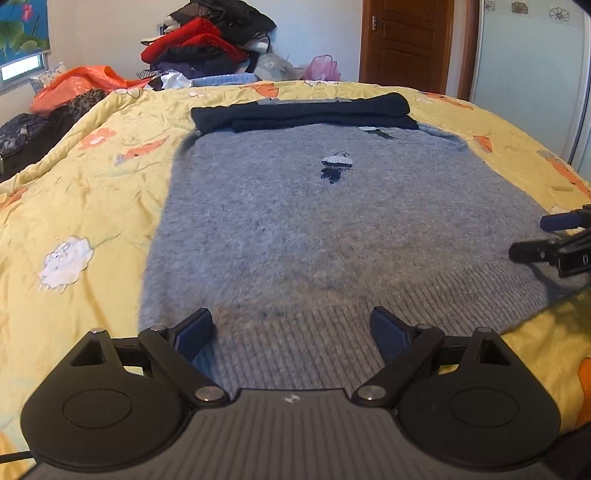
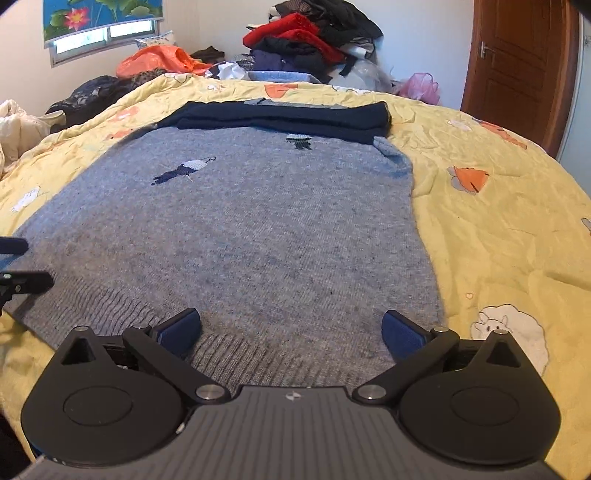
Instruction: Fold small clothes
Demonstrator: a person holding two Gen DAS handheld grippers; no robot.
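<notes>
A grey knit sweater (image 1: 314, 229) with small embroidered figures lies flat on the yellow quilt (image 1: 74, 192), its dark navy sleeves (image 1: 303, 112) folded across the top. It also shows in the right wrist view (image 2: 236, 236). My left gripper (image 1: 293, 330) is open over the ribbed hem near its left end. My right gripper (image 2: 291, 330) is open over the hem near its right end. Each gripper shows at the edge of the other's view: the right gripper (image 1: 554, 236), the left gripper (image 2: 18, 262). Neither holds anything.
A heap of red and dark clothes (image 1: 207, 40) and an orange bag (image 1: 77, 83) lie beyond the bed's far edge. A wooden door (image 1: 406, 40) stands at the back right, a window (image 2: 99, 33) at the back left. More quilt (image 2: 498, 221) lies right of the sweater.
</notes>
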